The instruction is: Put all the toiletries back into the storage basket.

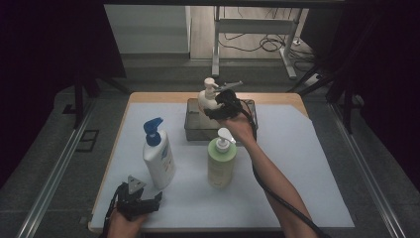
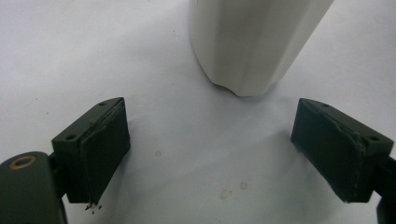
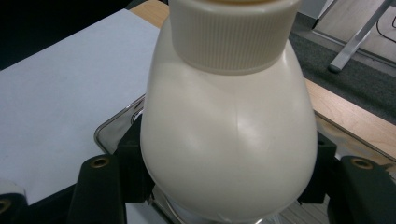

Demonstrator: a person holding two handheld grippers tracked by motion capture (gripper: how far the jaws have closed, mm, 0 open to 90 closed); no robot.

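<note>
Left gripper (image 1: 141,202) rests at the near-left corner of the white mat (image 1: 302,163), held low in the person's left hand. In the left gripper view its jaws stand wide apart with nothing between them; the base of the white bottle with the blue pump (image 2: 254,44) stands just ahead of them, not touched.

That blue-pump bottle (image 1: 158,156) stands upright on the mat, left of centre. Near the middle stands a pale green pump bottle (image 1: 221,162), also upright and untouched.

Behind the green bottle, at the far edge of the mat, sits a clear plastic bin (image 1: 194,121). Right gripper (image 1: 218,108) is over this bin, jaws closed against the two sides of a cream pump bottle (image 3: 229,135). The bottle is held upright, its lower body inside or just above the bin; whether its base touches the bin floor cannot be told.

Judgement: the step in hand is handling the cream bottle at the bin. To do it well, keep the bottle vertical, move straight up or down so its body clears the bin wall, and keep the squeeze steady, since the rounded, smooth body could slip between the pads.
</note>
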